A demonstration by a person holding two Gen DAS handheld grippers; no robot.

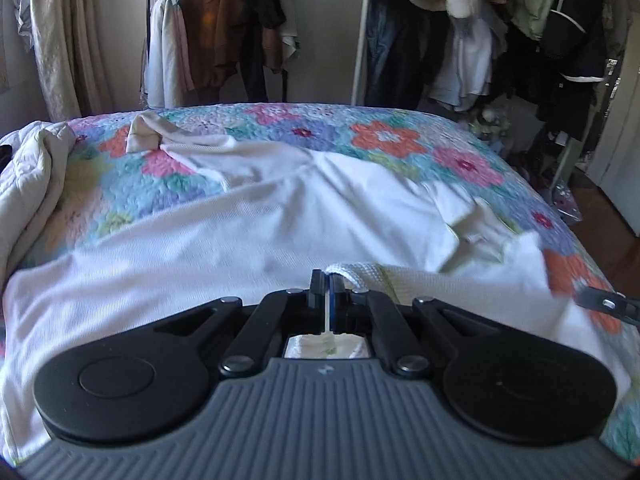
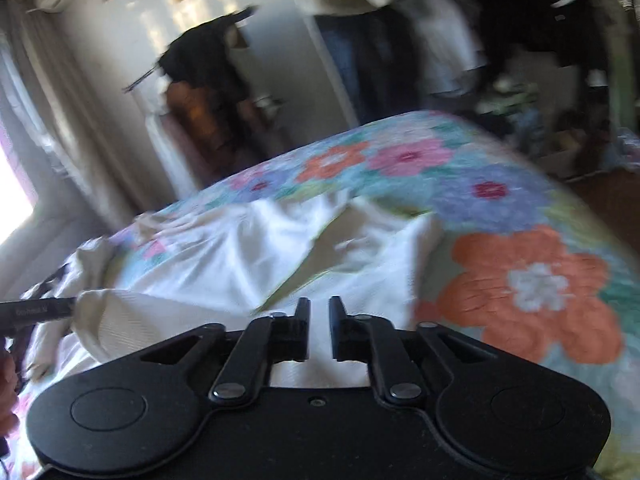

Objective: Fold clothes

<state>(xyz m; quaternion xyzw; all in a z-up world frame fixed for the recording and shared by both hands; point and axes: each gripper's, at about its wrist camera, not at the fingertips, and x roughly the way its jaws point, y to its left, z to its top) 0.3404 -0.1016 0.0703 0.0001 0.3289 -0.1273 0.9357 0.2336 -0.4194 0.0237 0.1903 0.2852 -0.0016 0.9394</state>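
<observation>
**Fold barely begun: white top spread on the bed, one edge pinched**

The white long-sleeved top [image 1: 248, 216] lies spread across the floral quilt [image 1: 384, 136] on the bed, its ribbed hem nearest the cameras and its body running away toward the clothes racks [image 1: 460, 20]. One sleeve [image 1: 188, 142] stretches out toward the far left corner of the quilt, its cuff crumpled. The other sleeve [image 1: 472, 224] is bunched and turned back on itself at the right side. The fabric is wrinkled but mostly flat.

The left tool [image 1: 327, 292] has its fingers pressed together on the near edge of the top, with a strip of white cloth showing between them and a ribbed fold [image 1: 352, 274] bulging just beside the tips. The right tool [image 2: 319, 320] has its fingers slightly spread with nothing between them; it hovers over the right part of the garment [image 2: 240, 248], near the quilt's orange flower [image 2: 532, 288]. That view is blurred, so whether it touches the cloth is unclear.

As a judgement, the task is at an early stage. No clean fold is visible: neither sleeve has been brought in over the body, and the body has not been doubled over. Left to do are smoothing, folding both sleeves inward, and folding the body. A rumpled pale duvet [image 1: 28, 184] lies at the bed's left edge, apart from the work.
</observation>
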